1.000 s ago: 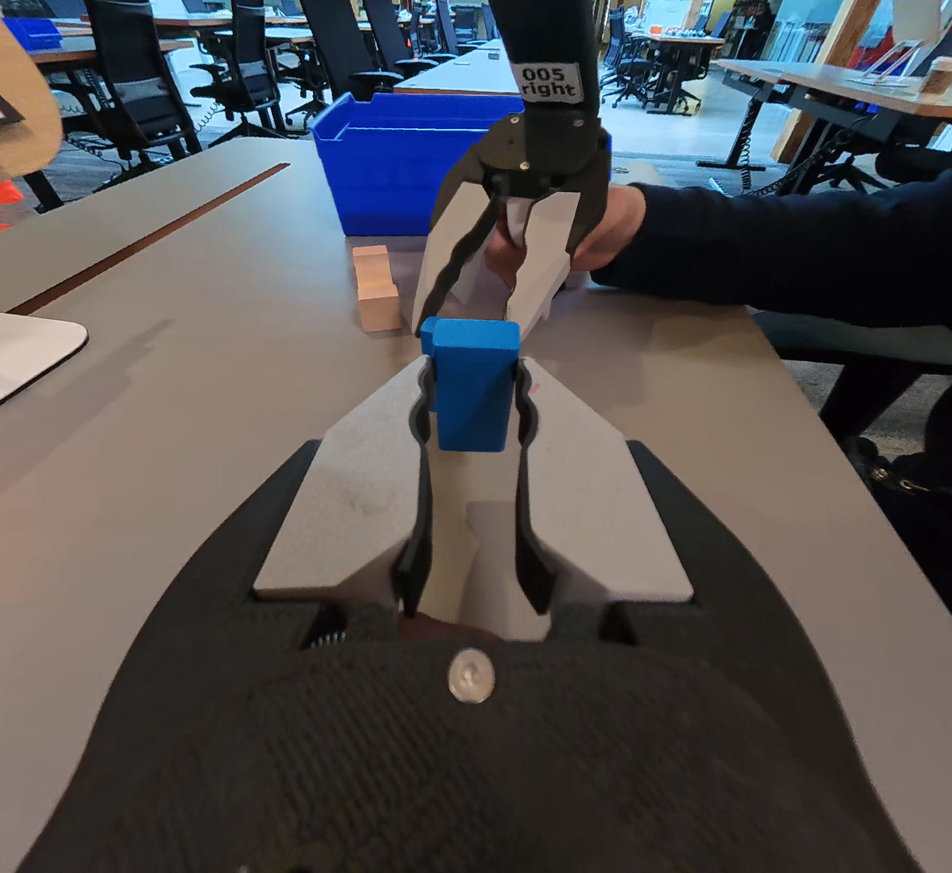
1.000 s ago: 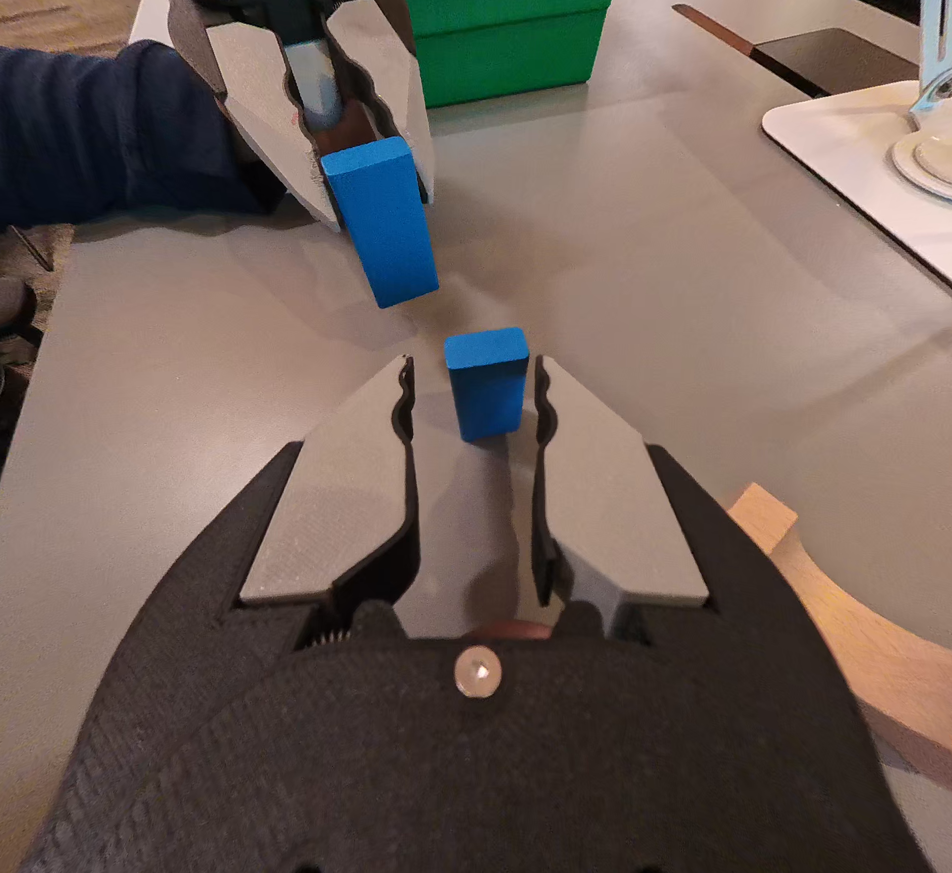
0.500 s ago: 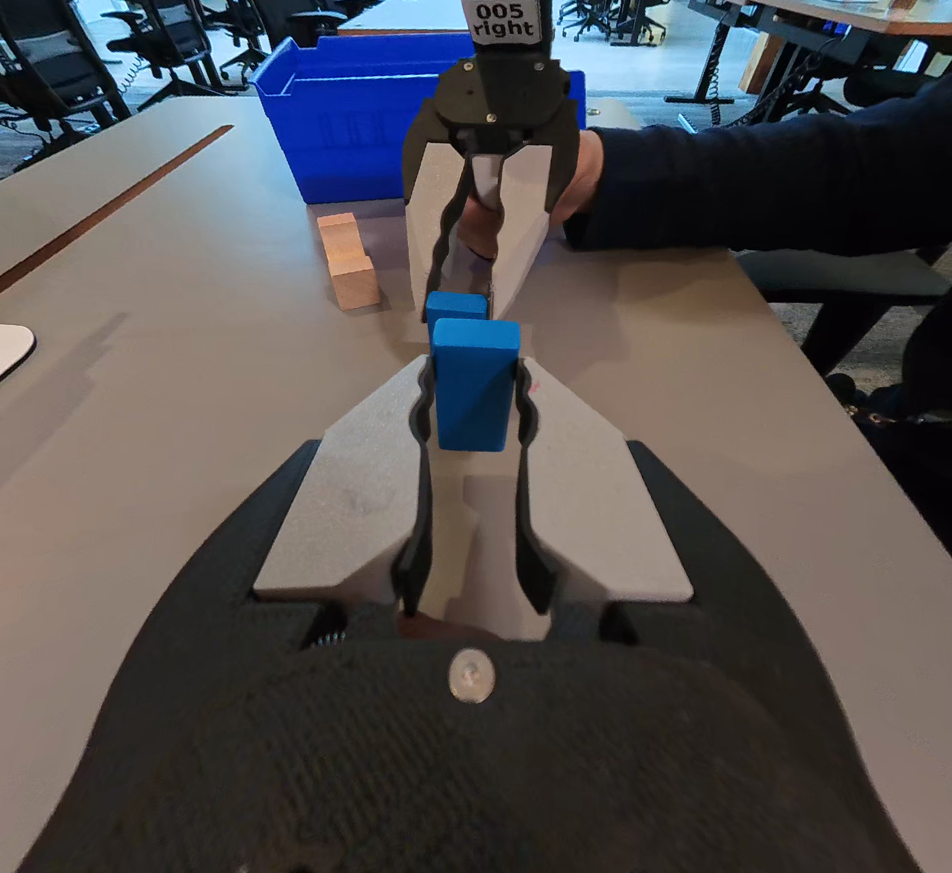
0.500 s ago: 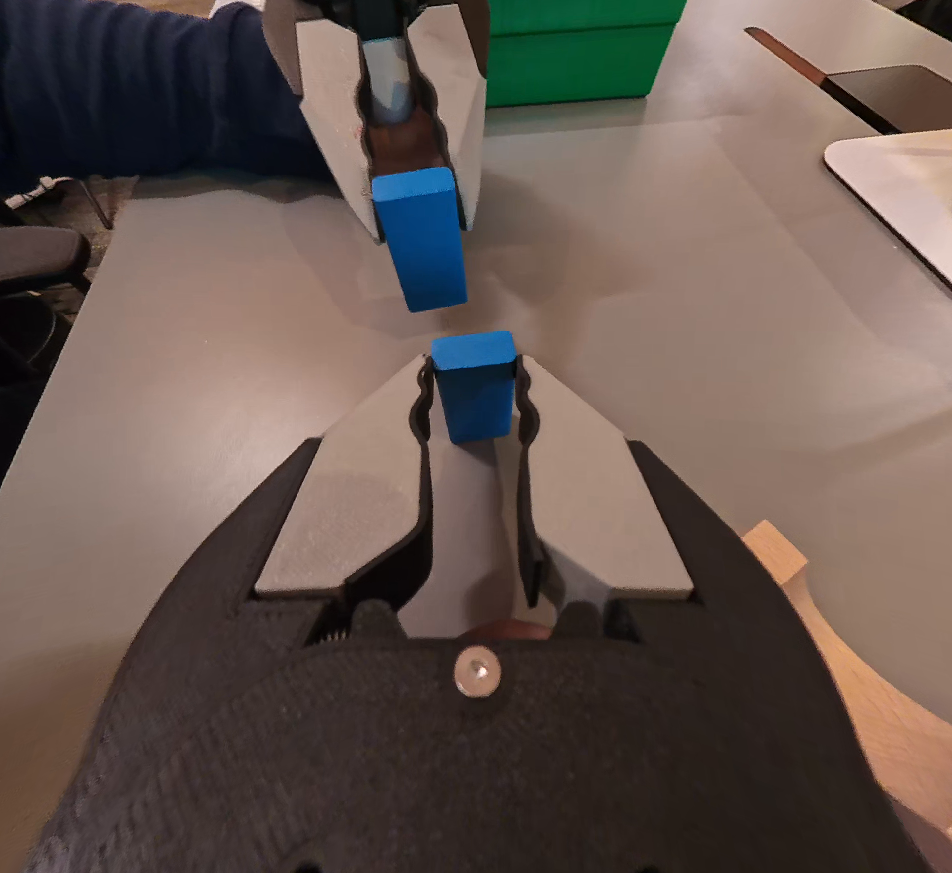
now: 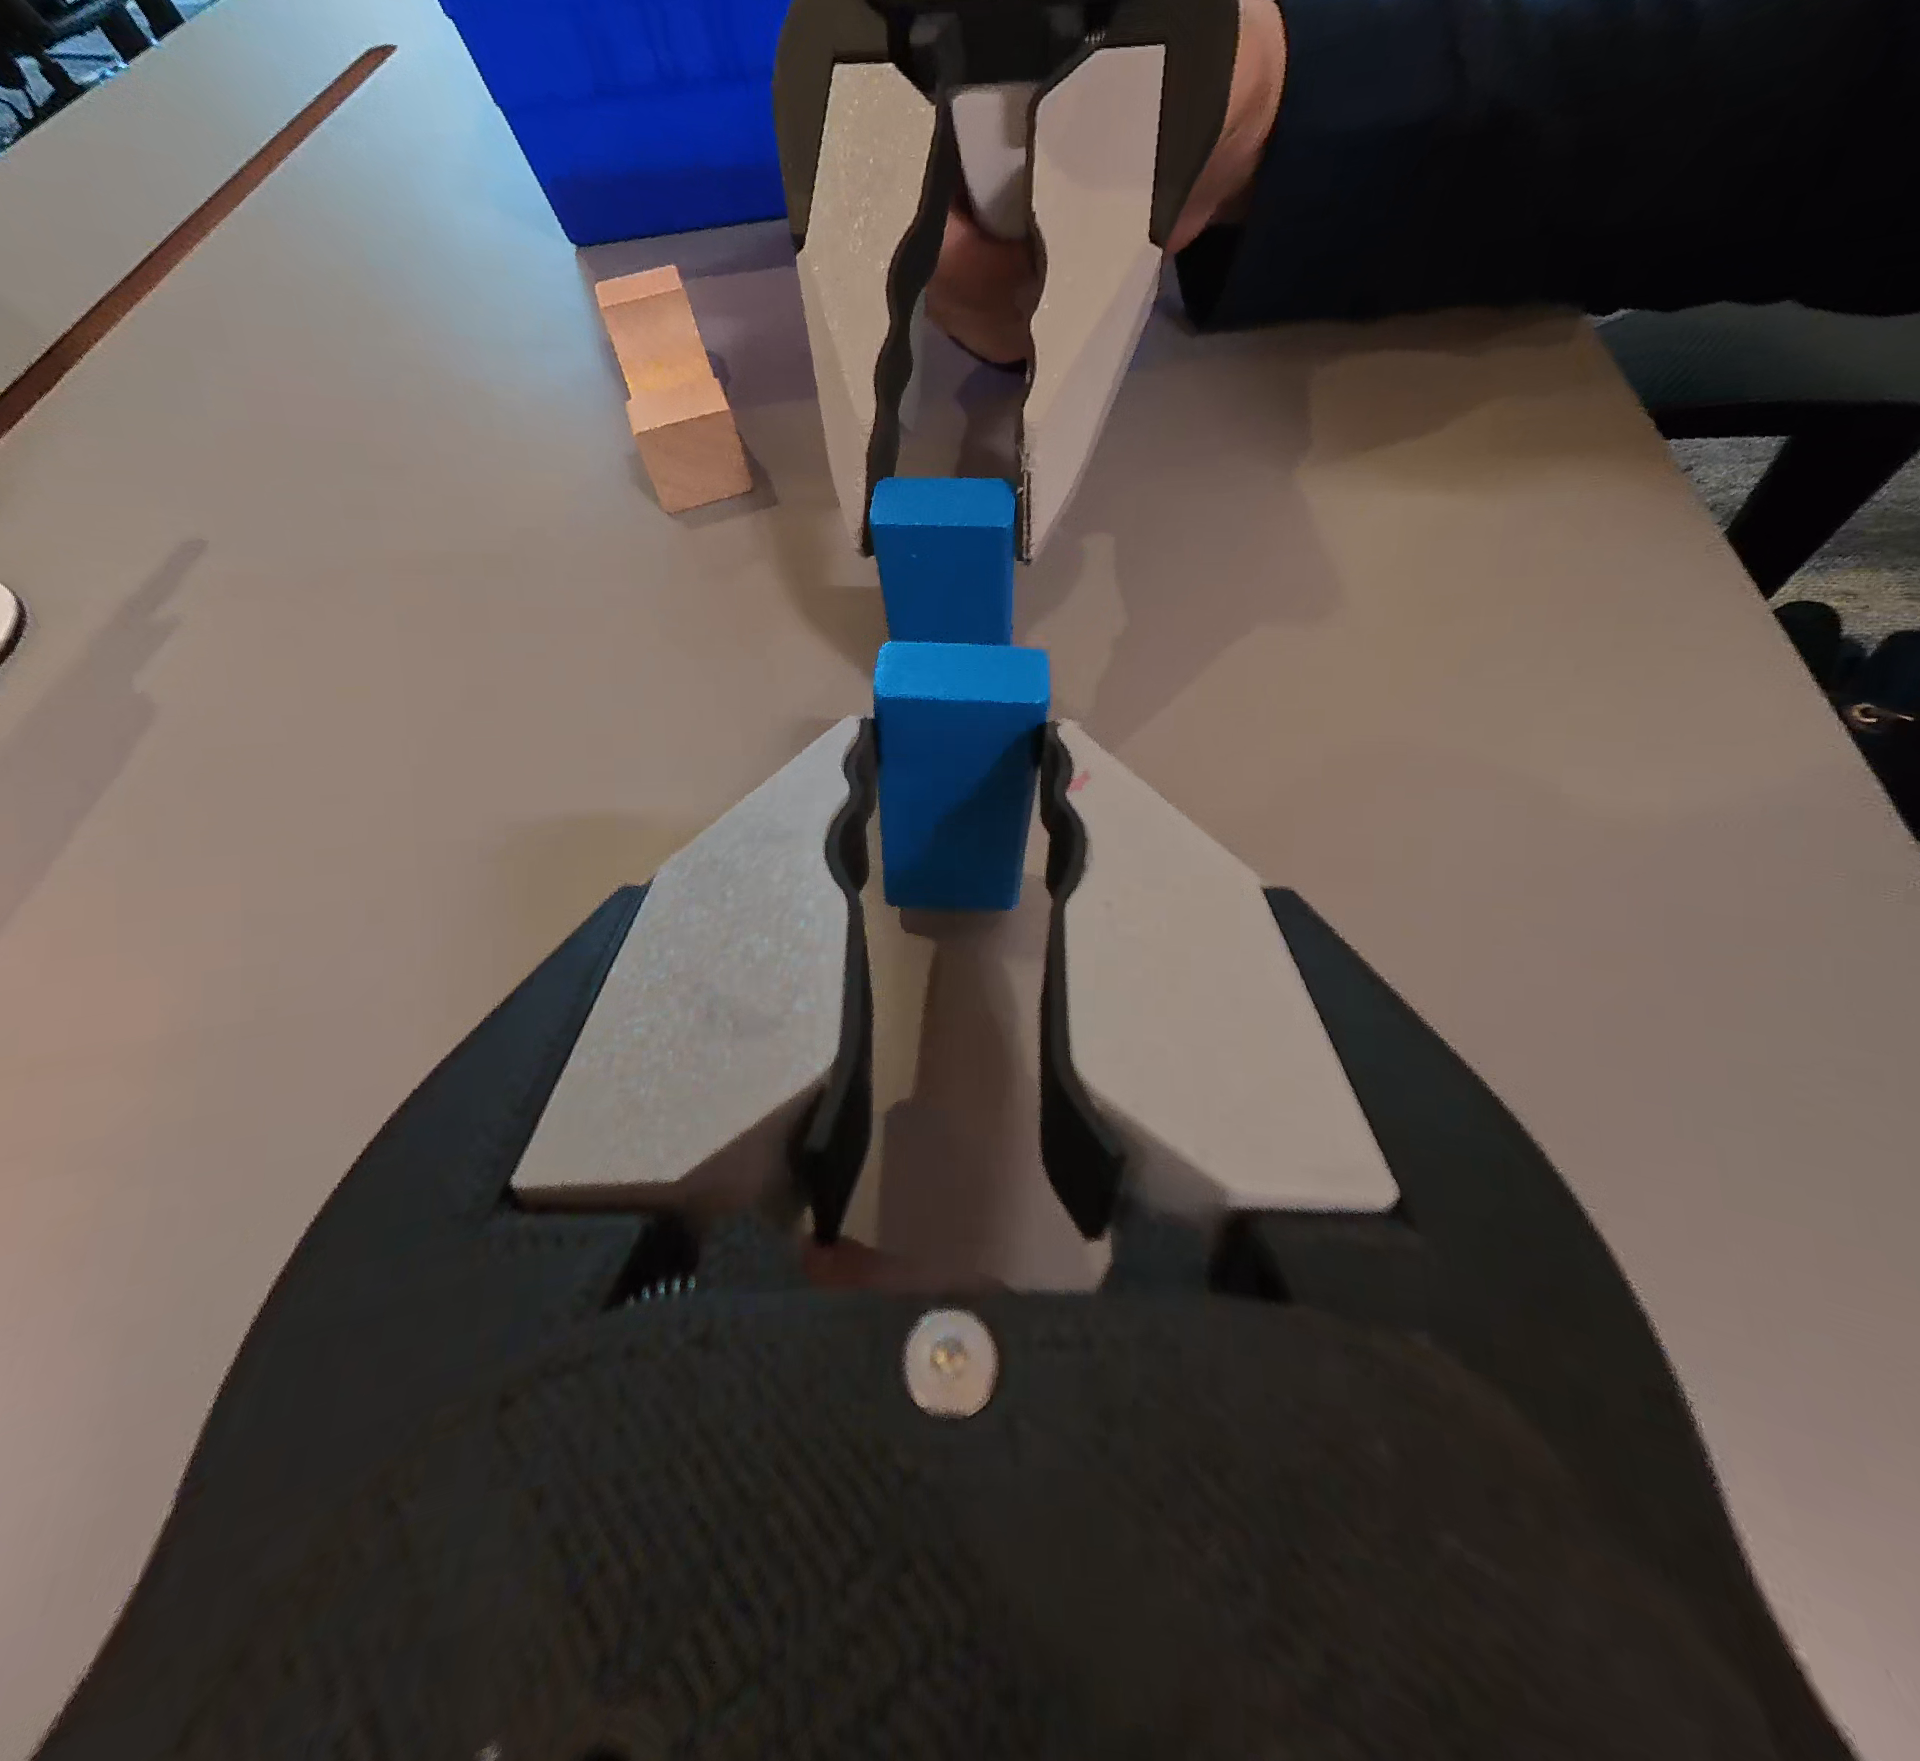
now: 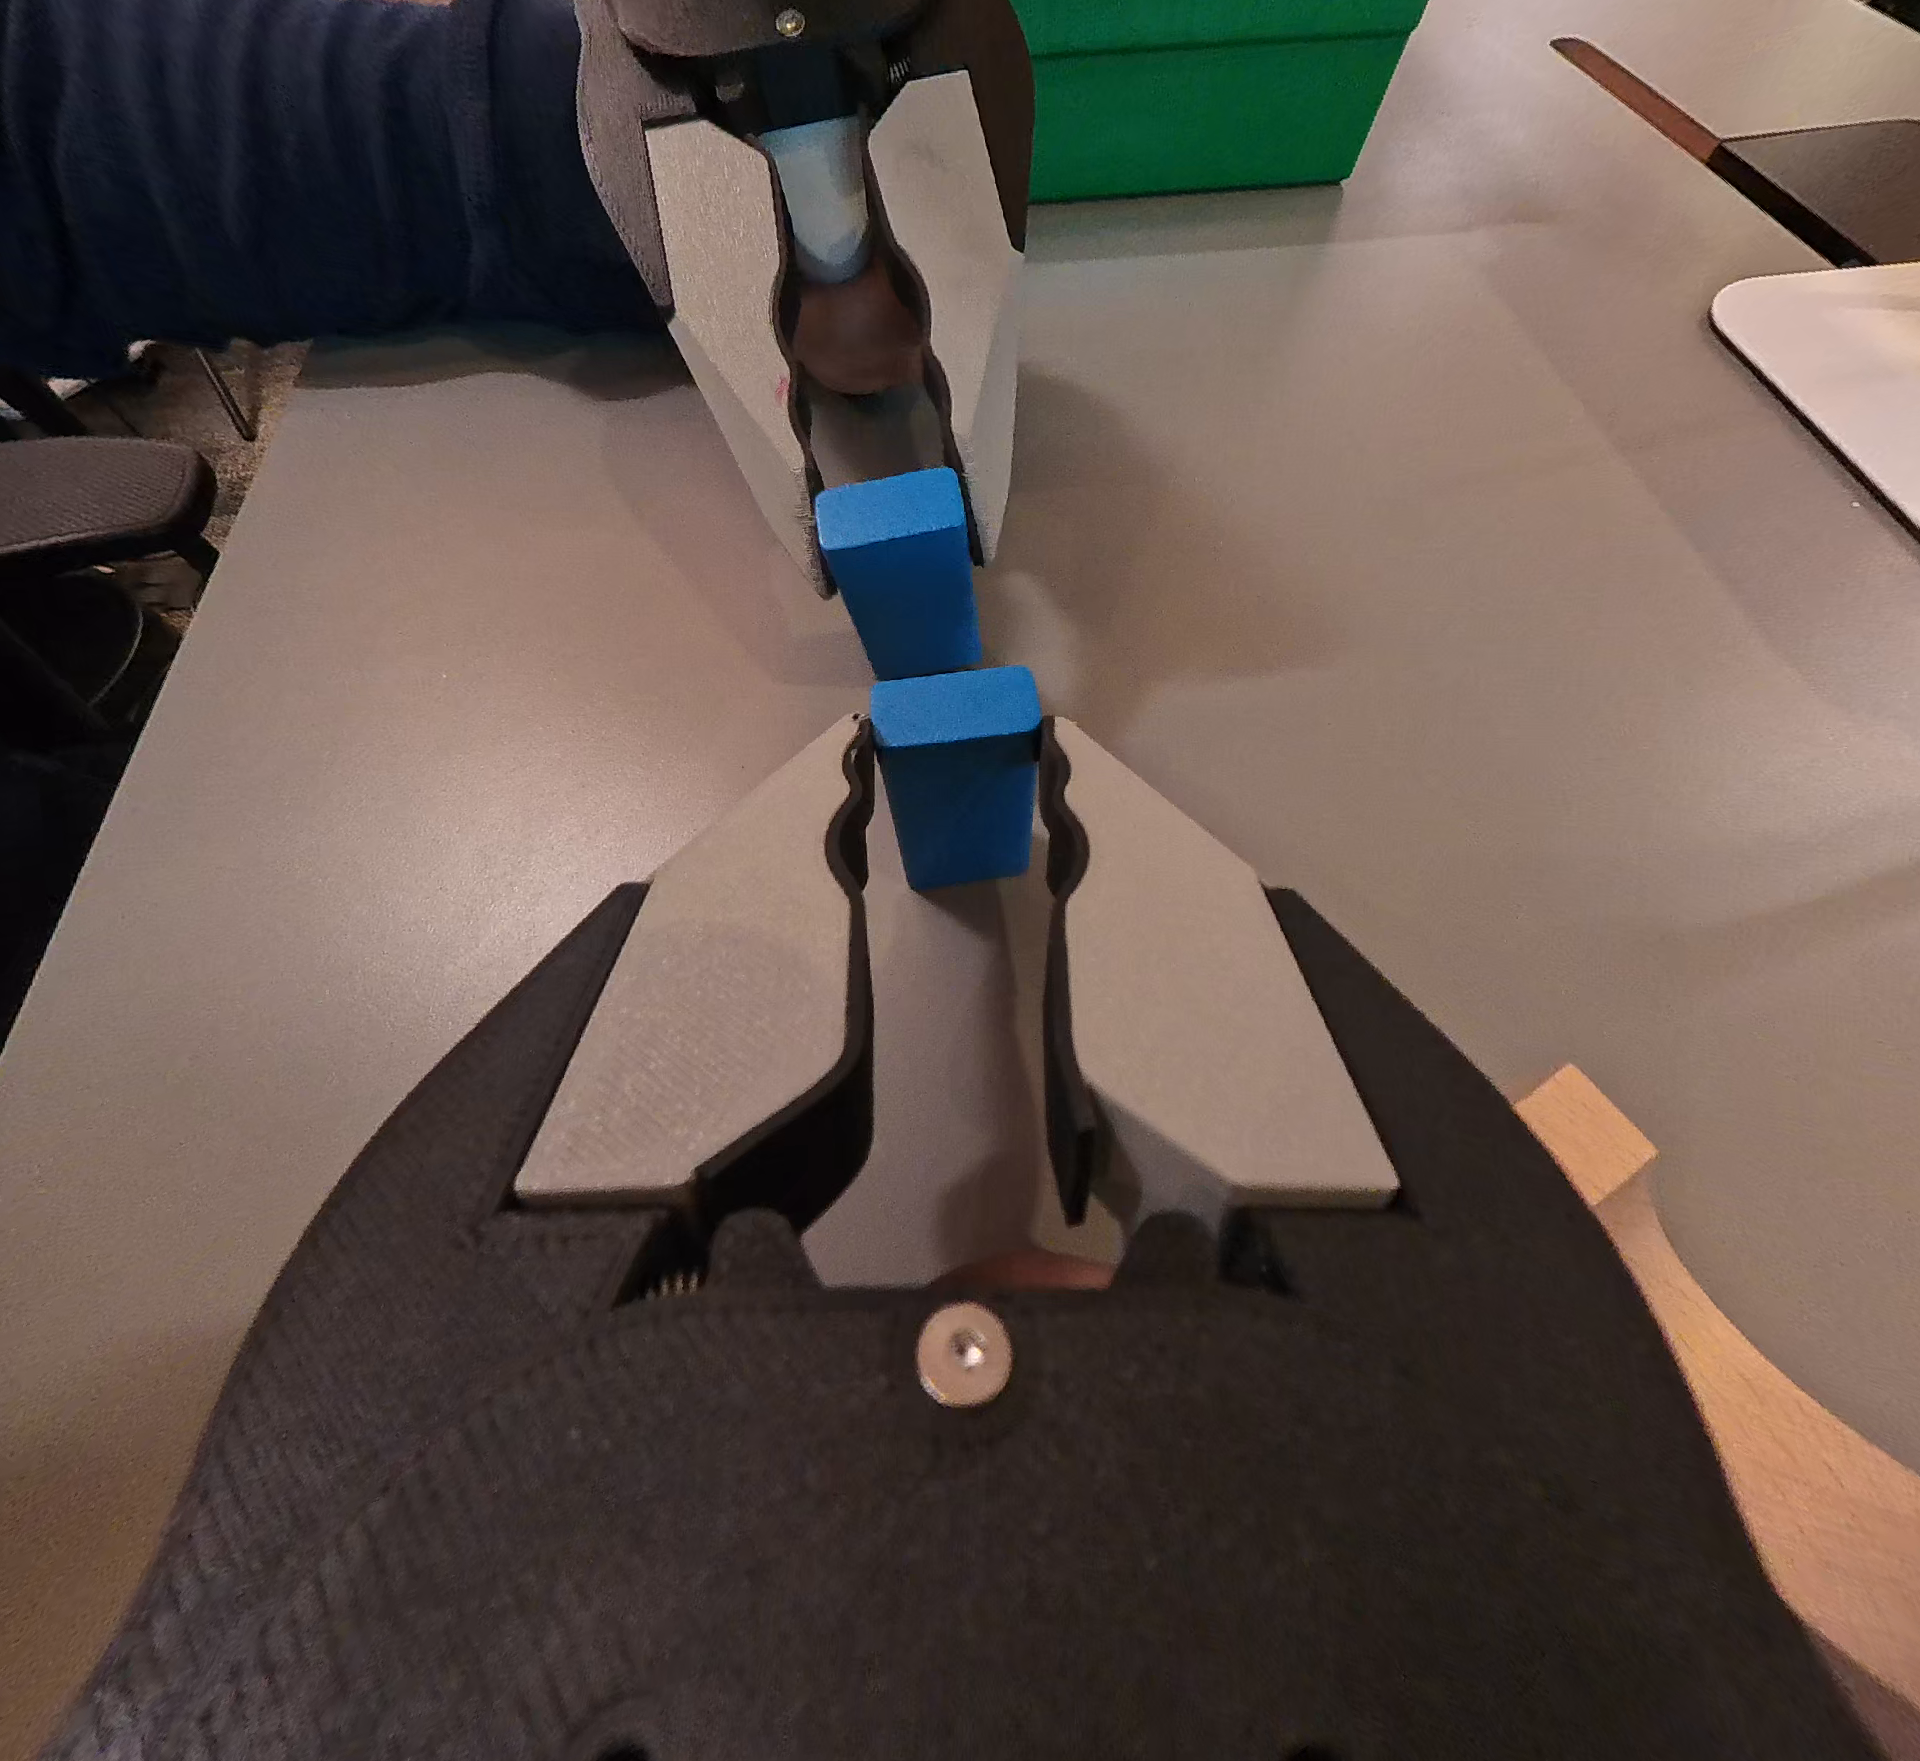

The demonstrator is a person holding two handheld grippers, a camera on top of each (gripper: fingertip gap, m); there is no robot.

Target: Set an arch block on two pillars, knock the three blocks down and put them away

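1. The left gripper (image 5: 956,755) is clamped on a blue wooden pillar block (image 5: 956,776), both pads pressing its sides.
2. The right gripper (image 6: 951,755) is clamped on a second blue wooden pillar block (image 6: 956,776) the same way (the two blocks stand upright, very near each other, in the middle of the grey tabletop (image 5: 364,672)).
3. A pale wooden arch block (image 5: 675,402) lies beside the blue plastic bin (image 5: 644,38) near the tabletop's edge.
4. A green plastic bin (image 6: 1195,18) sits at the opposite edge.

Matt blue painted blocks (image 5: 956,797), a pale bare-wood arch block (image 5: 675,392), glossy plastic blue bin (image 5: 644,49) and green bin (image 6: 1195,18), on a smooth matt grey table (image 5: 364,620).
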